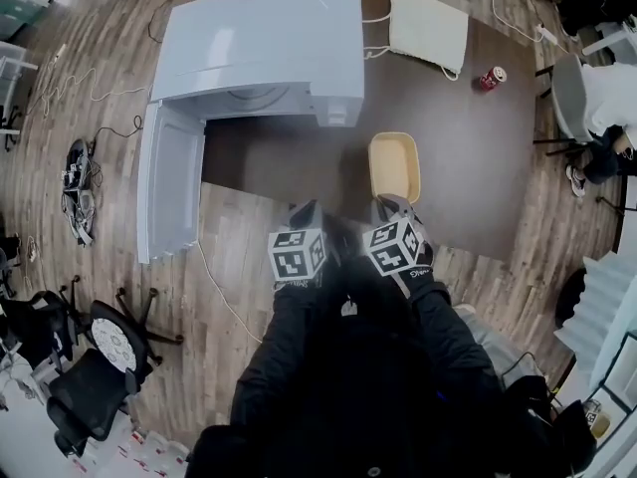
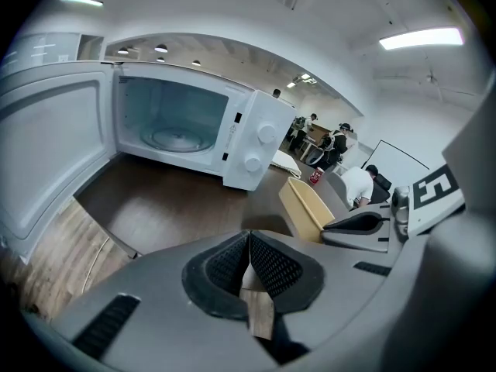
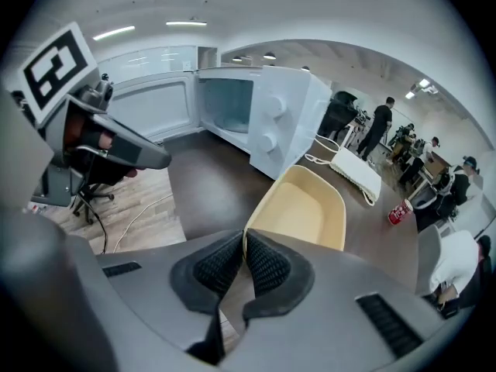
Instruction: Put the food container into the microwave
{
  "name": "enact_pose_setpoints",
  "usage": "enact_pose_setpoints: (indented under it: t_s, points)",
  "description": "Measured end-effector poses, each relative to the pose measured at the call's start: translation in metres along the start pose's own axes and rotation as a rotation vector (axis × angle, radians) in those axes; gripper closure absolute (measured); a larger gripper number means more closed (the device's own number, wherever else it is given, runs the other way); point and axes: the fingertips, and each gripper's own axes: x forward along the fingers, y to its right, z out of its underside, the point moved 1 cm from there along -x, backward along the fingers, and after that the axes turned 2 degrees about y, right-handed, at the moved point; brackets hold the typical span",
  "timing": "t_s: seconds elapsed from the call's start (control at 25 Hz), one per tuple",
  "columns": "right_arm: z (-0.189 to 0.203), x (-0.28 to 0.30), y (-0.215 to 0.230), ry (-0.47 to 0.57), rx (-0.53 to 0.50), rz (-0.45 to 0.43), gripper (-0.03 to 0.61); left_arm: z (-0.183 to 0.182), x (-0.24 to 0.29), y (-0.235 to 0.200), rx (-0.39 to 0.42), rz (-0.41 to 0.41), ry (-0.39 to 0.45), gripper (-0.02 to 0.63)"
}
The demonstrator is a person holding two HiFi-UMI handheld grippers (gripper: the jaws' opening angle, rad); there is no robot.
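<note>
Your right gripper (image 3: 242,239) has its jaws clenched on the near rim of the cream food container (image 3: 302,208), which sits on the dark tabletop (image 1: 478,167) just to the right of the microwave (image 1: 259,48). Your left gripper (image 2: 249,239) hangs beside the right one at the tabletop's near edge, jaws pressed together on nothing. The microwave door (image 1: 169,182) is swung wide open to your left, and a red can (image 1: 492,78) stands well beyond the container
</note>
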Motion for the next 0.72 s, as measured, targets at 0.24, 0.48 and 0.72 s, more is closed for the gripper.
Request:
enact_pose_setpoints:
  t_s: [0.24,0.48,0.72]
  points:
    - [-0.020,-0.007,-0.045,0.030,-0.118,-0.084,0.545,-0.002,-0.020,-0.019,-0.058,-0.055,0.046,0.580]
    - [-0.051,0.000,-0.085,0.067,-0.195,-0.166,0.545,0.002,-0.040,-0.052,-0.124,-0.119,0.083,0.580]
    - [-0.082,0.009,-0.111,0.093,-0.282,-0.230,0.545,0.001,-0.056,-0.084,-0.186,-0.175,0.106,0.580]
